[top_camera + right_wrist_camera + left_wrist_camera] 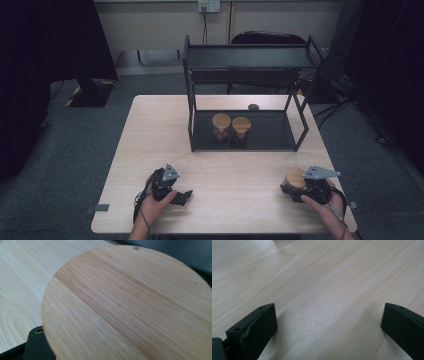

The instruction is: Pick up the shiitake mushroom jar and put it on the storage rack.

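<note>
A jar with a round wooden lid (295, 177) stands at the table's front right, and my right gripper (296, 189) is shut on it. That lid (130, 305) sits very close in the right gripper view, hiding the jar's body and most of the jaws; one black finger (35, 345) shows at the lower left. Two more wooden-lidded jars (221, 121) (241, 125) stand side by side on the lower shelf of a black rack (245, 56). At the front left, my left gripper (183, 196) (329, 315) rests open over bare wood, holding nothing.
The rack has an upper shelf and stands at the back middle of the light wooden table (150, 130). A small dark object (253, 106) lies on the table behind the rack. A chair (267, 38) stands beyond the table.
</note>
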